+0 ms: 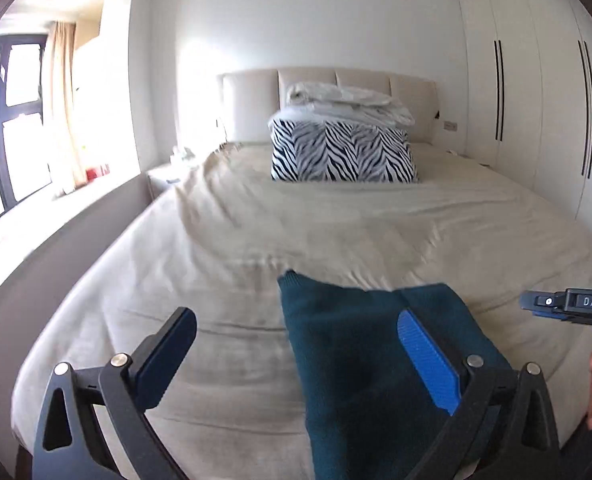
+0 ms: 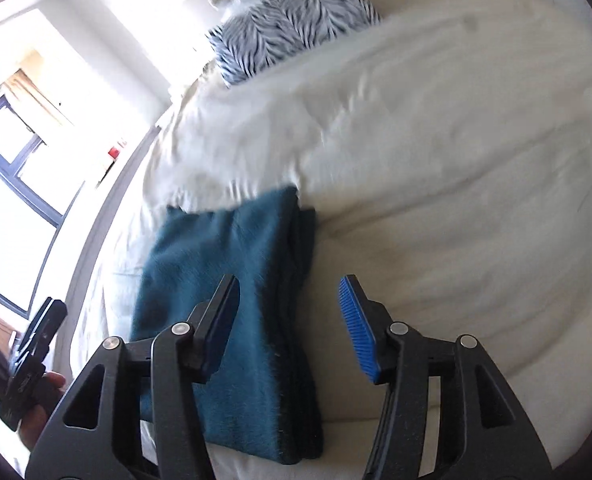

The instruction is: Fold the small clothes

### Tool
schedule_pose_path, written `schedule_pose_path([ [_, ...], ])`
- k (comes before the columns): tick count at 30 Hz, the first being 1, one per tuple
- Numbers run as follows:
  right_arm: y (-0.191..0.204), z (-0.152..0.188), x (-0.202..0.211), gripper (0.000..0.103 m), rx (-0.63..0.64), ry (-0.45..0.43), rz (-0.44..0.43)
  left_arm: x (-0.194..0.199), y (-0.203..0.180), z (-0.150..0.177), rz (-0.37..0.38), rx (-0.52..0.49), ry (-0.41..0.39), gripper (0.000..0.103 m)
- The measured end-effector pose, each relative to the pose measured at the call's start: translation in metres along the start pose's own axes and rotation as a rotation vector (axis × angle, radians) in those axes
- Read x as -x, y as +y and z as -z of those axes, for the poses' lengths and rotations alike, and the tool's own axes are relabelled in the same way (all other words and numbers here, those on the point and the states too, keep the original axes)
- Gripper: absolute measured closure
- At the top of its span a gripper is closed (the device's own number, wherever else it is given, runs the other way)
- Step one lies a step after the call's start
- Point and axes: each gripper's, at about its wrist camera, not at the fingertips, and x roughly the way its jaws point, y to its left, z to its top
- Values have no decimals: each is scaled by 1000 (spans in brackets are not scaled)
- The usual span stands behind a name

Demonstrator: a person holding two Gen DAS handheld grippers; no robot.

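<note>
Teal garment (image 2: 232, 280): fuzzy knit cloth, matt, slightly hairy nap. Bed sheet (image 1: 224, 240): beige woven cloth, matt, wrinkled. Left gripper (image 1: 296, 364) and right gripper (image 2: 292, 328): black matt grainy plastic arms, shiny metal rivets, blue ribbed pads. Zebra-print pillow (image 1: 343, 154): soft cloth. Headboard (image 1: 252, 100): padded upholstery. Wardrobe doors (image 1: 535, 100): smooth white.

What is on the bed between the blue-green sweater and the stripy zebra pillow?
Nothing but wrinkled cream bedsheet. The left wrist view shows that stretch bare from the teal sweater up to the zebra pillow; the right wrist view agrees.
</note>
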Motion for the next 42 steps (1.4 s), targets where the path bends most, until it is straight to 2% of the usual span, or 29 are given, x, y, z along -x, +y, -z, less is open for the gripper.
schedule_pose_path([
  [3, 30, -12, 46, 51, 114, -159, 37, 31, 1, -21, -94, -9, -124, 0],
  [4, 36, -13, 62, 43, 137, -208, 47, 39, 2, -26, -120, -3, -155, 0],
  [5, 44, -15, 81, 29, 158, -280, 54, 53, 6, -32, -152, 13, -181, 0],
  [6, 48, -16, 98, 21, 165, -344, 55, 60, 9, -37, -167, 26, -187, 0],
  [7, 54, -15, 123, 8, 166, -461, 57, 68, 11, -45, -163, 33, -196, 0],
  [8, 58, -14, 141, 0, 161, -538, 63, 73, 12, -50, -158, 37, -208, 0],
  [10, 66, -15, 174, 0, 152, -674, 85, 88, 15, -62, -180, 43, -244, 0],
  [12, 71, -20, 197, 0, 150, -731, 79, 93, 14, -68, -185, 46, -253, 0],
  [14, 73, -25, 211, 0, 134, -744, 60, 90, 12, -68, -169, 43, -198, 0],
  [17, 74, -25, 209, 0, 131, -668, 48, 67, 6, -54, -144, 39, -115, 0],
  [19, 74, -21, 194, 0, 136, -584, 88, 48, 2, -39, -157, 30, -36, 0],
  [20, 73, -18, 181, 0, 136, -534, 127, 33, -1, -27, -162, 24, 29, 0],
  [22, 67, -8, 152, 0, 141, -426, 187, 15, -4, -7, -154, 28, 110, 0],
  [26, 44, 19, 84, 0, 104, -150, 276, -14, -9, 38, -127, 40, 297, 0],
  [29, 29, 46, 45, 0, 103, -32, 344, -24, -12, 61, -116, 50, 379, 0],
  [32, 20, 66, 27, 0, 106, 25, 365, -28, -13, 75, -114, 48, 438, 0],
  [34, 18, 67, 26, 0, 115, 38, 376, -27, -12, 77, -106, 61, 454, 0],
  [42, 32, 60, 44, 0, 152, 56, 366, -21, -16, 76, -98, 64, 458, 0],
])
